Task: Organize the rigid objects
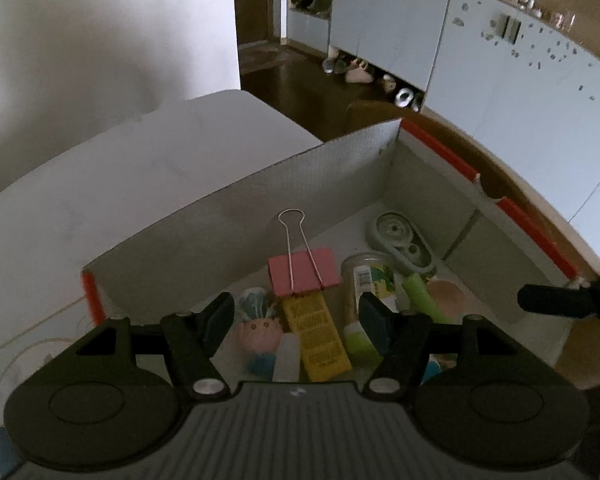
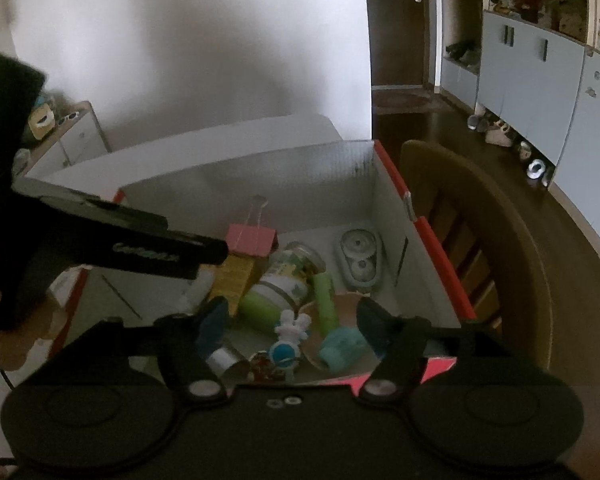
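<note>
An open cardboard box (image 1: pixel 228 216) with red edges holds several small rigid objects: a pink binder clip (image 1: pixel 304 270), a yellow pack (image 1: pixel 318 334), a jar with a green lid (image 1: pixel 366 280), a grey-white correction tape (image 1: pixel 400 240) and a pink toy figure (image 1: pixel 258 330). My left gripper (image 1: pixel 296 318) hangs open and empty over the box. My right gripper (image 2: pixel 292 320) is open and empty above the box's near side (image 2: pixel 440 256), over a white and blue figure (image 2: pixel 290 338), a teal object (image 2: pixel 342 348), the jar (image 2: pixel 284 280) and the binder clip (image 2: pixel 250 240).
The box stands on a white table (image 1: pixel 140 160) beside a white wall. A wooden chair (image 2: pixel 480 220) is close to the box's right side. Blue-grey cabinets (image 1: pixel 500 60) and shoes on a dark floor are behind. The left gripper body (image 2: pixel 100 236) crosses the right wrist view.
</note>
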{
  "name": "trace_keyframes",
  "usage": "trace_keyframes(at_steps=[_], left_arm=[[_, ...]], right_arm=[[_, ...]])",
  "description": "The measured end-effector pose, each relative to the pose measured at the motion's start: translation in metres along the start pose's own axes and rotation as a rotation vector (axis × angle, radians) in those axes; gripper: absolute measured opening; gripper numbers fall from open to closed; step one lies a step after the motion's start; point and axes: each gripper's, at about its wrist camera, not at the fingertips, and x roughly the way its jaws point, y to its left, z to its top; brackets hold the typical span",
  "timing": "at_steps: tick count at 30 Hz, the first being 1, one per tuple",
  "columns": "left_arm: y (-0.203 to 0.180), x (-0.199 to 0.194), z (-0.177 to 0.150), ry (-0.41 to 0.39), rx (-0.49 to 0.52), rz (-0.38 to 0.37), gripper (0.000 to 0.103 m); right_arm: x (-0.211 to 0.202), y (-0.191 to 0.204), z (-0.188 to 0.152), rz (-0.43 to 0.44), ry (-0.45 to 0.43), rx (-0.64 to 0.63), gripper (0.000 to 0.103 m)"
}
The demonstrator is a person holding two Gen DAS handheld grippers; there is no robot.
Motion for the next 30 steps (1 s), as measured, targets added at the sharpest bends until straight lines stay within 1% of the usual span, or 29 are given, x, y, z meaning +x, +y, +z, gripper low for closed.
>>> trace_keyframes(at_steps=[7, 9, 11, 12, 13, 15, 20, 22, 23, 26, 30], left_arm=[[0.010, -0.035, -0.013, -0.069, 0.019, -0.050, 0.068], [0.014, -0.046, -0.018, -0.090, 0.030, -0.065, 0.068], [0.018, -0.057, -0.024, -0.111, 0.041, -0.075, 0.068], [0.019, -0.062, -0.027, -0.120, 0.047, -0.078, 0.070], [0.022, -0.068, -0.030, -0.129, 0.052, -0.081, 0.075], [0.027, -0.077, -0.036, -0.147, 0.061, -0.090, 0.078], [0.039, -0.096, -0.049, -0.165, 0.080, -0.109, 0.079], [0.045, -0.103, -0.055, -0.166, 0.076, -0.120, 0.083], [0.047, -0.105, -0.057, -0.167, 0.074, -0.123, 0.083], [0.054, -0.112, -0.064, -0.171, 0.068, -0.119, 0.083], [0.063, -0.122, -0.073, -0.178, 0.054, -0.154, 0.085]], right_arm=[[-0.024, 0.019, -0.002, -0.004, -0.051, 0.026, 0.080], [-0.031, 0.026, -0.003, -0.007, -0.068, 0.027, 0.085], [-0.037, 0.033, -0.005, -0.012, -0.084, 0.028, 0.086], [-0.039, 0.037, -0.006, -0.014, -0.090, 0.031, 0.087], [-0.042, 0.040, -0.007, -0.016, -0.097, 0.036, 0.087], [-0.047, 0.046, -0.009, -0.019, -0.116, 0.046, 0.089], [-0.061, 0.058, -0.012, -0.025, -0.168, 0.080, 0.095], [-0.067, 0.062, -0.014, -0.030, -0.190, 0.092, 0.098], [-0.070, 0.064, -0.015, -0.033, -0.202, 0.096, 0.100], [-0.076, 0.070, -0.019, -0.043, -0.226, 0.108, 0.102], [-0.081, 0.079, -0.025, -0.056, -0.246, 0.128, 0.102]])
